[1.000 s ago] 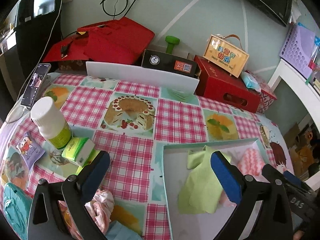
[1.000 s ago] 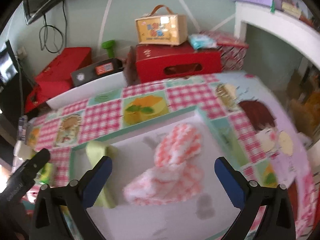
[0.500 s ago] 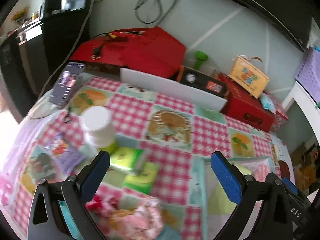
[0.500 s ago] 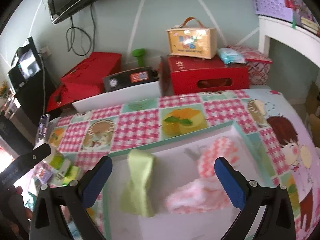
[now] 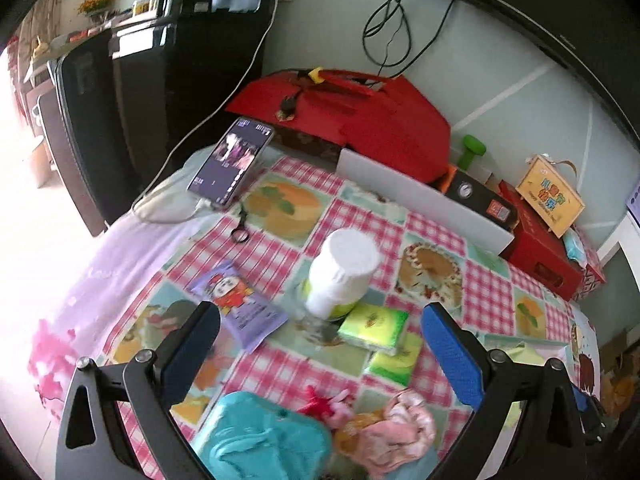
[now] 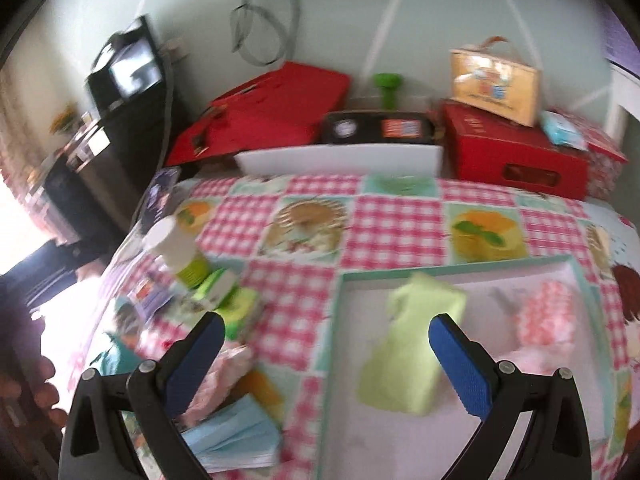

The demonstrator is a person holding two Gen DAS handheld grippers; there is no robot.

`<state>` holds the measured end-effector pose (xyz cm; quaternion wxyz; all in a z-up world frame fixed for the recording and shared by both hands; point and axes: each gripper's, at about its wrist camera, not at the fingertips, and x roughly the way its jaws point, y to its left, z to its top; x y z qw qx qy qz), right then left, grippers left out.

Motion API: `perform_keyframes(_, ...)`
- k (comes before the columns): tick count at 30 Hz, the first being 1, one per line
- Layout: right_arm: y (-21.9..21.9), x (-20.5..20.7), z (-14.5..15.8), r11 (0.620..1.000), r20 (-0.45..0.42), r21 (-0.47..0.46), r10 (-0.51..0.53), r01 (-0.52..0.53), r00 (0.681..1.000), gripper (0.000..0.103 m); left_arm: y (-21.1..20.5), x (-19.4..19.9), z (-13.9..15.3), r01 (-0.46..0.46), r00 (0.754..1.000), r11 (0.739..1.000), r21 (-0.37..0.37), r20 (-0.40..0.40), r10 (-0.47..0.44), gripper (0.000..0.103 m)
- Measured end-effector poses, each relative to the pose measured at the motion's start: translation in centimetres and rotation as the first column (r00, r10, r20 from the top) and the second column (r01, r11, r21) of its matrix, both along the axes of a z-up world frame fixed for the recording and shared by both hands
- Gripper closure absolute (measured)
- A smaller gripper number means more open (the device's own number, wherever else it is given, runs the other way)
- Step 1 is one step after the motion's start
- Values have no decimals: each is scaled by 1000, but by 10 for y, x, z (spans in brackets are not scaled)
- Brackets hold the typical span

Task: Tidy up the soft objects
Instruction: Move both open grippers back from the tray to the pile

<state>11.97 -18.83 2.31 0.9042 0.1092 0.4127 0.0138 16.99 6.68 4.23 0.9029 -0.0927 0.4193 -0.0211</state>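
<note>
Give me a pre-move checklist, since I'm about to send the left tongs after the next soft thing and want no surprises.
1. Left tongs open and empty: ok.
2. Right tongs open and empty: ok.
3. Soft things left outside the tray: the pink cloth and teal cloth lie just below the left tongs: ok.
4. Hard things near the target: the bottle and green packs stand just beyond the cloths: not ok, go low.
5. Tray has room: the green cloth and pink-white cloth leave bare floor: ok.
6. Sharp view from the right: blurred: not ok.
</note>
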Motion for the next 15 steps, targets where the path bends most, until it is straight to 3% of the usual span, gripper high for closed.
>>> perform_keyframes(8, 47, 10, -26, 988, -74, 28, 153, -151, 986, 0, 42, 5, -28, -13, 991, 998, -60, -133, 5, 3)
perform_keyframes(15, 67, 17, -50, 977, -143, 57, 212, -206, 967, 5, 68, 39, -48, 30, 960, 996, -86, -274, -53, 3)
